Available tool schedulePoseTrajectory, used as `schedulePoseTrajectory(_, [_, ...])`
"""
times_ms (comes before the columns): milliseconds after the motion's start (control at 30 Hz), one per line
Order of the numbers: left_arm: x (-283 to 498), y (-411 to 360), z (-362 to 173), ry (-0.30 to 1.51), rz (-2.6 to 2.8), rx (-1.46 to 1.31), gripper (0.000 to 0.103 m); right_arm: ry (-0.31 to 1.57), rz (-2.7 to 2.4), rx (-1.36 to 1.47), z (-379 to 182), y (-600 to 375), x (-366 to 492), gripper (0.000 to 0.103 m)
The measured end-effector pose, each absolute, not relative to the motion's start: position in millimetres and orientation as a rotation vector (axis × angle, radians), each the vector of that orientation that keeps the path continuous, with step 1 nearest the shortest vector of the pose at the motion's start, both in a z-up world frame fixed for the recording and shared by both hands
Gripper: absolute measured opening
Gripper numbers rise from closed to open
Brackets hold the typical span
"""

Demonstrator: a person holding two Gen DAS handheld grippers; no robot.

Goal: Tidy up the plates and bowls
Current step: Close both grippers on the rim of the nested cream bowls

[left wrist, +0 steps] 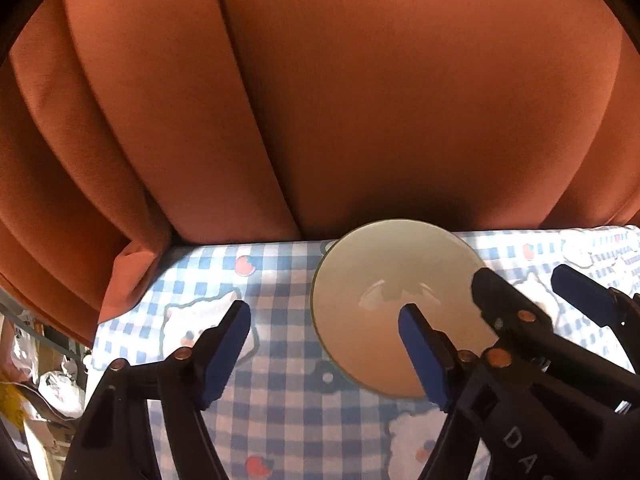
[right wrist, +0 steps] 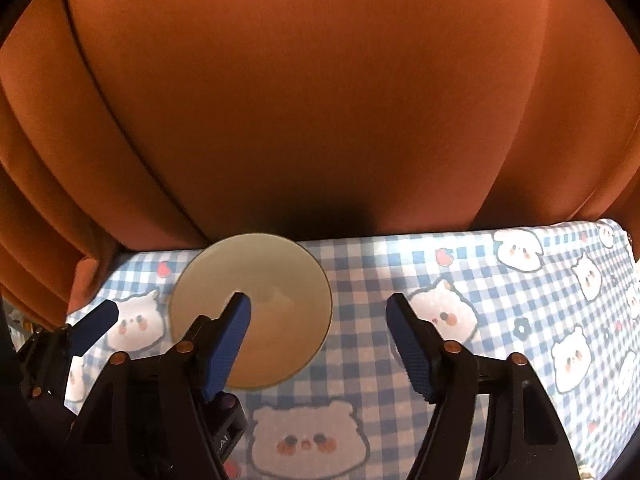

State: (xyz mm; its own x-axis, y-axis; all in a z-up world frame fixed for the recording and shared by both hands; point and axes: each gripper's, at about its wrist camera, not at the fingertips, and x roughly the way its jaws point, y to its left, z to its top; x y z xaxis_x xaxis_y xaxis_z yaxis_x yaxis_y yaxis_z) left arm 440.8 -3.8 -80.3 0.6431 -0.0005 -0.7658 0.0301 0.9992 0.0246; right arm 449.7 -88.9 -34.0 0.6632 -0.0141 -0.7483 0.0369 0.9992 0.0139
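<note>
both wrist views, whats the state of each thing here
bowl: upright, empty, on the cloth near its far edge
cloth: spread flat
curtain: hanging in folds behind the cloth
left gripper: jaws open, holding nothing
right gripper: jaws open, holding nothing

Legible text is scarce. In the left wrist view, raised letters "DA" stand on the black plastic body of the right gripper, low at the right edge; the word runs out of frame and the rest cannot be read. In the right wrist view, pale letters reading roughly "AI" stand on a small black block below the near blue pad; partly hidden, reading uncertain. The checked cloth bears printed cartoon animal faces and strawberries, no words or numbers.
</note>
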Motion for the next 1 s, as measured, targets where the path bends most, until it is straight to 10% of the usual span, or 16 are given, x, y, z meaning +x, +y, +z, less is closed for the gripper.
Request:
schedulePoseTrajectory(200, [465.8, -4.7, -101.2, 0.901, -0.004, 0.018, 0.069, 0.872, -0.014, 0.041, -54.9, -90.7, 478.7, 0.048])
schedulePoseTrajectory(567, [483.8, -5.2, -124.6, 0.963, -0.027, -0.022, 0.026, 0.91, -0.012, 0.021, -79.3, -89.4, 503.5, 0.023])
schedulePoseTrajectory(1000, [474.7, -3.7, -111.8, 0.966, -0.036, -0.028, 0.024, 0.943, -0.002, 0.04, -71.1, -88.8, 499.1, 0.022])
